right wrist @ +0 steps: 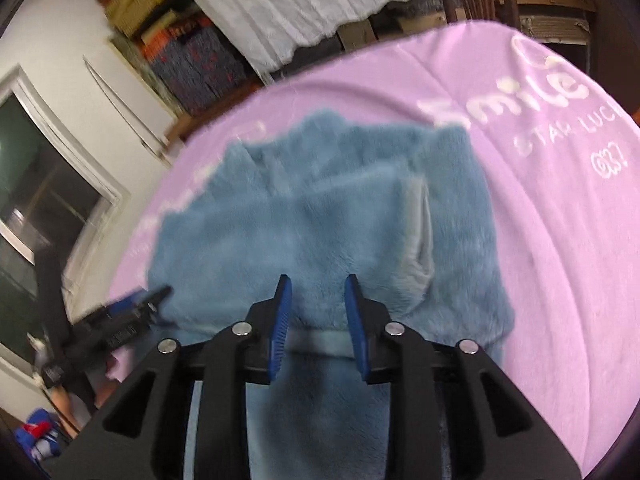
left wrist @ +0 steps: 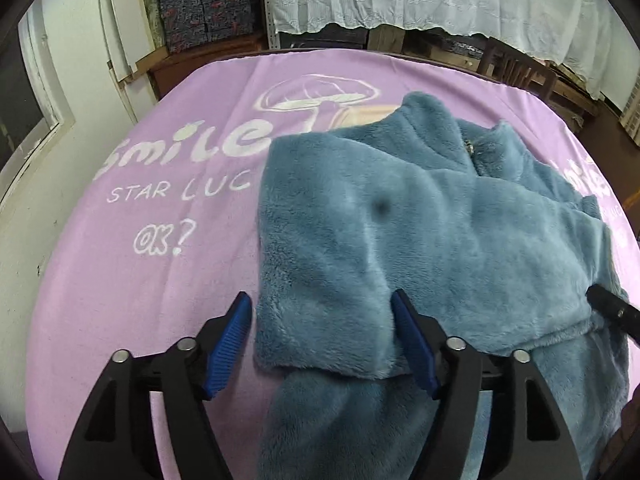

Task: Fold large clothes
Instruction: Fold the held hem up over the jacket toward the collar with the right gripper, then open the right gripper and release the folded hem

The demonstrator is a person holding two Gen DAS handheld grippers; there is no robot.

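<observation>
Blue fleece coat (left wrist: 432, 232) lies partly folded on the lilac blanket (left wrist: 132, 280) — lower part unfolded; left gripper (left wrist: 320, 320) wide apart, right gripper (right wrist: 318, 300) narrower, both empty.

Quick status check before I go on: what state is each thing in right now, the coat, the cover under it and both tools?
Blue fleece coat: partly folded, left side laid over the middle, collar at the far end.
Left tool: open, at the folded edge, gripping nothing.
Right tool: open, over the coat's near part.
Purple cover: spread flat under the coat.
</observation>
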